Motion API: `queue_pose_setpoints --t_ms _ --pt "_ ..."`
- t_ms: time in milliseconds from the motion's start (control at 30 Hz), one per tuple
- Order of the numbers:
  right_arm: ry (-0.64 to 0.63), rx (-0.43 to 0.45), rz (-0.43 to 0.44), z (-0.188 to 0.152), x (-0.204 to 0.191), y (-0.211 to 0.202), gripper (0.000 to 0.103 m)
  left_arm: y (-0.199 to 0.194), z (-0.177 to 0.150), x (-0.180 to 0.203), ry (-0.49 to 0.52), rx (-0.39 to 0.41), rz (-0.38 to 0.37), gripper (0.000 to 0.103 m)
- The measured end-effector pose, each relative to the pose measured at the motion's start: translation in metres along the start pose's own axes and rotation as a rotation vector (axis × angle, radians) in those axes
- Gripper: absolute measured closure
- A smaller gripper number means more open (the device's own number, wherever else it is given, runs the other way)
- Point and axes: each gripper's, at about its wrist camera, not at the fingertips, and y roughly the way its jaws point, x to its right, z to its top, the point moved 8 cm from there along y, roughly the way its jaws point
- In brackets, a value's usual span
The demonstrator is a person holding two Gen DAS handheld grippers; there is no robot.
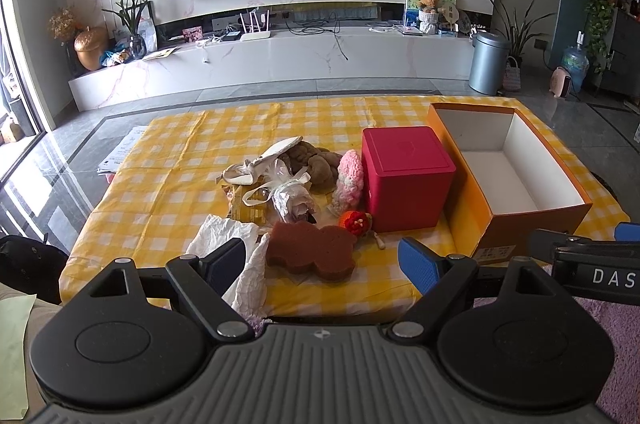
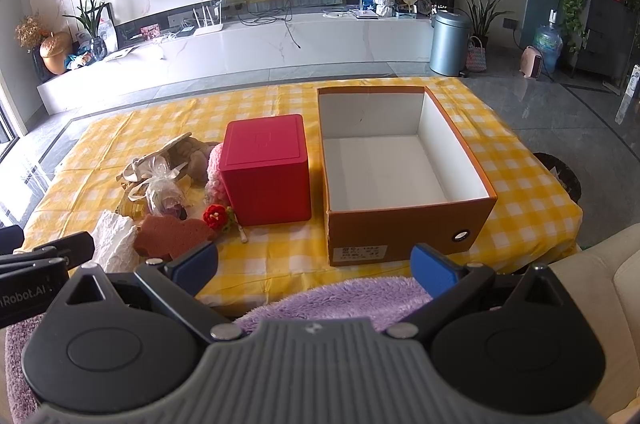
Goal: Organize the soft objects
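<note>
A pile of soft things lies on the yellow checked table: a brown sponge (image 1: pixel 310 251) (image 2: pixel 172 235), crumpled white paper (image 1: pixel 230 238) (image 2: pixel 114 240), a pink knitted piece (image 1: pixel 350 181) (image 2: pixel 214 170), a red knitted flower (image 1: pixel 355 222) (image 2: pixel 216 215), a brown plush (image 1: pixel 316 162) (image 2: pixel 192 154) and a clear wrapped bundle (image 1: pixel 290 198) (image 2: pixel 162 192). An open orange cardboard box (image 1: pixel 476 220) (image 2: pixel 400 224), empty, stands at the right. My left gripper (image 1: pixel 322 260) is open at the near edge in front of the sponge. My right gripper (image 2: pixel 314 266) is open before the box.
A closed red cube box (image 1: pixel 406 176) (image 2: pixel 268 170) stands between the pile and the cardboard box. A purple fluffy cloth (image 2: pixel 340 300) lies below the table's near edge. A TV unit and a grey bin (image 2: pixel 448 42) stand beyond the table.
</note>
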Motion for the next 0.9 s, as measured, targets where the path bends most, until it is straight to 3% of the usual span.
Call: queue_pose_setpoints --t_ms 900 --pt "-0.021 0.011 -0.006 -0.0021 -0.0035 0.0011 0.003 0.0006 -0.0031 -0.0094 -0.013 0.011 -0.026 0.003"
